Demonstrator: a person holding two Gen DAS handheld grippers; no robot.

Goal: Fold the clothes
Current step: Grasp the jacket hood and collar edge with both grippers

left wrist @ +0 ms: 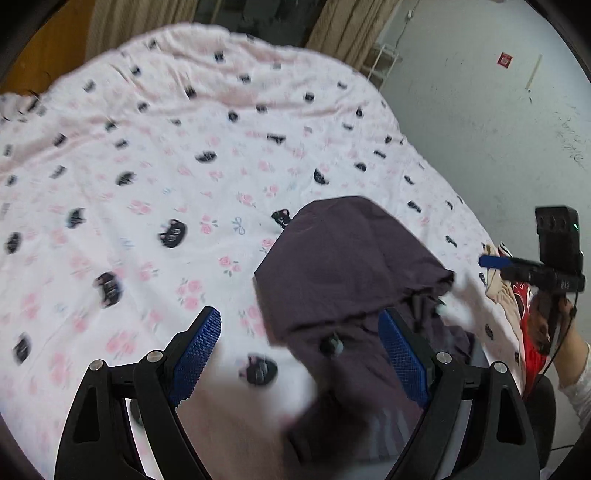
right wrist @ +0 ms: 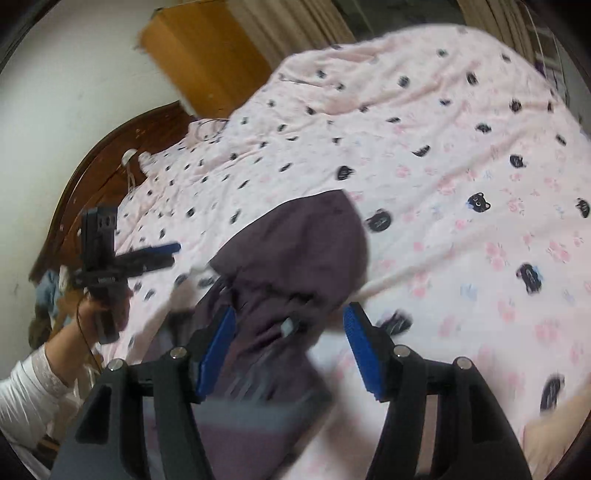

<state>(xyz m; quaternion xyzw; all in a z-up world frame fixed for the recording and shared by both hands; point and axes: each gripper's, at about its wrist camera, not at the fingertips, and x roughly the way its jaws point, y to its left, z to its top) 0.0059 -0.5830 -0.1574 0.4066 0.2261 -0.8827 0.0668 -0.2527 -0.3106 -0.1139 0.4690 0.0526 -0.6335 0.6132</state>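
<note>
A dark purple hooded garment (left wrist: 343,266) lies on the pink bed cover (left wrist: 147,184), hood away from me, with a toggle on its drawstring. My left gripper (left wrist: 299,328) is open just above the garment's lower part, which runs under its right finger (left wrist: 400,354). In the right wrist view the same garment (right wrist: 295,251) lies between and ahead of the fingers of my right gripper (right wrist: 290,339), which is open and holds nothing. Each gripper shows in the other's view, the right gripper (left wrist: 491,263) and the left gripper (right wrist: 166,248), hovering beside the garment.
The bed cover (right wrist: 461,166) has black cat faces and pink flowers. A dark wooden headboard (right wrist: 110,155) and an orange wooden cabinet (right wrist: 199,51) stand beyond it. A grey wall (left wrist: 480,110) and curtains (left wrist: 343,33) border the bed. A red printed cloth (left wrist: 528,332) lies at the bed's edge.
</note>
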